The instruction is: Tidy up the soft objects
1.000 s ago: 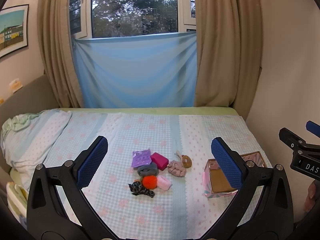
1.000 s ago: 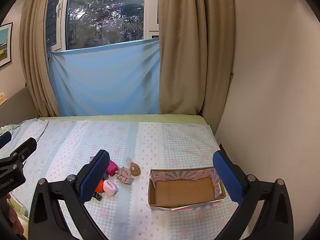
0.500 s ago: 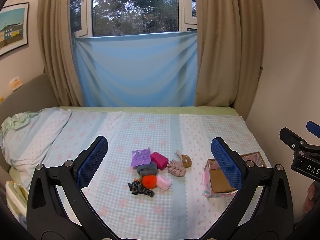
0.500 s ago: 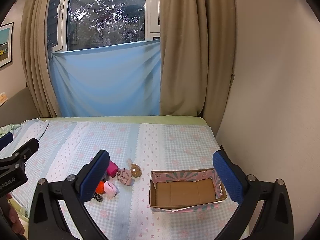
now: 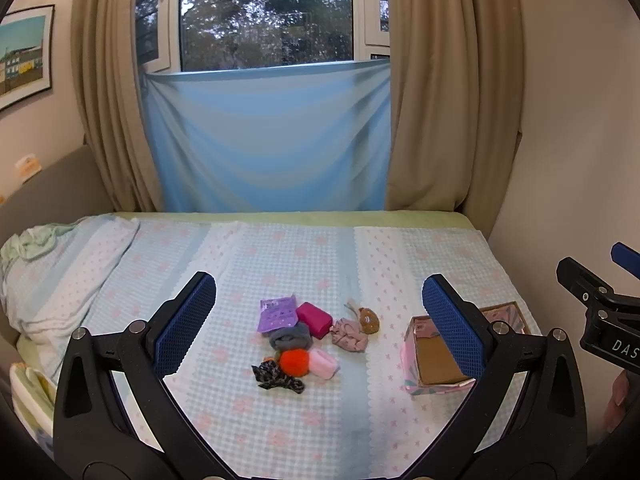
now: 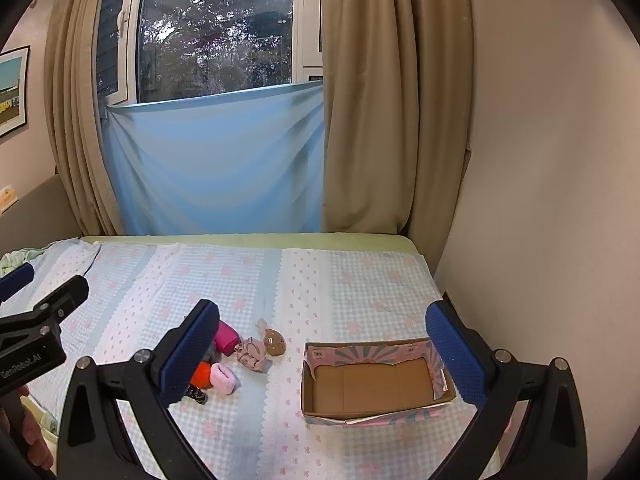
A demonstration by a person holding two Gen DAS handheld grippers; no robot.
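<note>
A small pile of soft things lies mid-bed: a purple pouch (image 5: pixel 277 313), a magenta block (image 5: pixel 314 319), a grey roll (image 5: pixel 291 338), an orange pompom (image 5: pixel 294 362), a pink roll (image 5: pixel 323 363), a dark patterned scrunchie (image 5: pixel 276 376) and a small rag doll (image 5: pixel 354 327). An open, empty cardboard box (image 6: pixel 374 384) stands to their right; it also shows in the left wrist view (image 5: pixel 436 364). My left gripper (image 5: pixel 318 326) is open and empty, held above and before the pile. My right gripper (image 6: pixel 322 354) is open and empty, above the box's left side.
The bed (image 5: pixel 280 256) has a blue checked cover with pink flowers. A rumpled pillow (image 5: pixel 52 264) lies at the left. The wall (image 6: pixel 540 200) runs close along the bed's right edge. Curtains and a blue cloth (image 5: pixel 268 140) hang behind the bed.
Both views have shifted very slightly; the grippers stay open and the objects have not moved.
</note>
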